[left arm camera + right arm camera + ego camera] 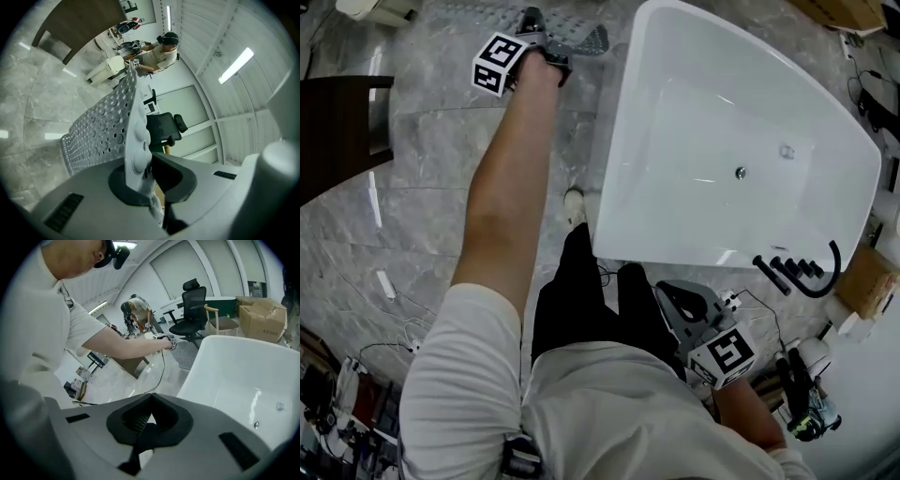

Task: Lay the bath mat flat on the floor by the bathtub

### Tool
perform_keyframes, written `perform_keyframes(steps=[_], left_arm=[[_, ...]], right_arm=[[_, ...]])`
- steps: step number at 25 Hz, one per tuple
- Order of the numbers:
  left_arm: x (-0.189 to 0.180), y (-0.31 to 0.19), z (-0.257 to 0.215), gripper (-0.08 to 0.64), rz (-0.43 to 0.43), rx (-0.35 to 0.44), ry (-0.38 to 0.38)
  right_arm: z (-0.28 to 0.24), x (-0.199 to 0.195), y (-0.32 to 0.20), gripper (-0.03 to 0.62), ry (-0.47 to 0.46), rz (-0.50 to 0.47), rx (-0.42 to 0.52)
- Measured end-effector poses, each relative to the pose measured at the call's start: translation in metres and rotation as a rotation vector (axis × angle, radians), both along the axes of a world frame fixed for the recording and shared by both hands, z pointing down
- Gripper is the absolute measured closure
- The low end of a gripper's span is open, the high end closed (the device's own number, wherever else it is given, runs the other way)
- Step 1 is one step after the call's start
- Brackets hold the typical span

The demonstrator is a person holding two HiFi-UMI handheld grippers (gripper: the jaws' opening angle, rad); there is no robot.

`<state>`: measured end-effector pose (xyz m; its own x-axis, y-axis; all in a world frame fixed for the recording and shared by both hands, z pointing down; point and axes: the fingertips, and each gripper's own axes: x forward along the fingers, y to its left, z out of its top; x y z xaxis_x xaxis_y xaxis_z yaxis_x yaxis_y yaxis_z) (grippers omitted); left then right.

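Note:
The bath mat (584, 38), grey with holes and raised bumps, hangs at the far end of the floor beside the white bathtub (825, 122). My left gripper (551, 49), at the end of my outstretched arm, is shut on the mat's edge. In the left gripper view the mat (101, 126) rises from between the jaws of the left gripper (142, 174) and stands on edge. My right gripper (673, 295) is held near my body by the tub's near rim. In its own view the right gripper (144, 423) is shut with nothing in it, next to the bathtub (243, 376).
A dark wooden table (337, 131) stands at the left. Cables (398, 305) trail over the marble floor. A black faucet and hose (802, 272) sit at the tub's near corner, with a cardboard box (870, 281) beside them. Beyond the tub are an office chair (193, 305) and another person (136, 305).

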<state>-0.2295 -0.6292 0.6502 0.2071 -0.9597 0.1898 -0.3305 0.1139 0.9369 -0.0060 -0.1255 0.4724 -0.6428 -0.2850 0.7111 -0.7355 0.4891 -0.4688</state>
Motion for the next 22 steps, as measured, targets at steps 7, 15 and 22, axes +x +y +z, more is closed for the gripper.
perform_keyframes(steps=[7,15,22], left_arm=[[0.015,0.104,0.148,0.532,0.03,-0.158,-0.008],[0.005,0.224,0.251,0.532,0.01,-0.34,-0.034],[0.009,0.295,0.297,0.532,0.016,-0.416,-0.085]], right_arm=[[0.043,0.01,0.014,0.581,0.015,-0.034,-0.069],[0.081,0.018,0.027,0.582,0.006,-0.083,-0.082],[0.102,0.042,0.051,0.581,-0.024,-0.126,-0.093]])
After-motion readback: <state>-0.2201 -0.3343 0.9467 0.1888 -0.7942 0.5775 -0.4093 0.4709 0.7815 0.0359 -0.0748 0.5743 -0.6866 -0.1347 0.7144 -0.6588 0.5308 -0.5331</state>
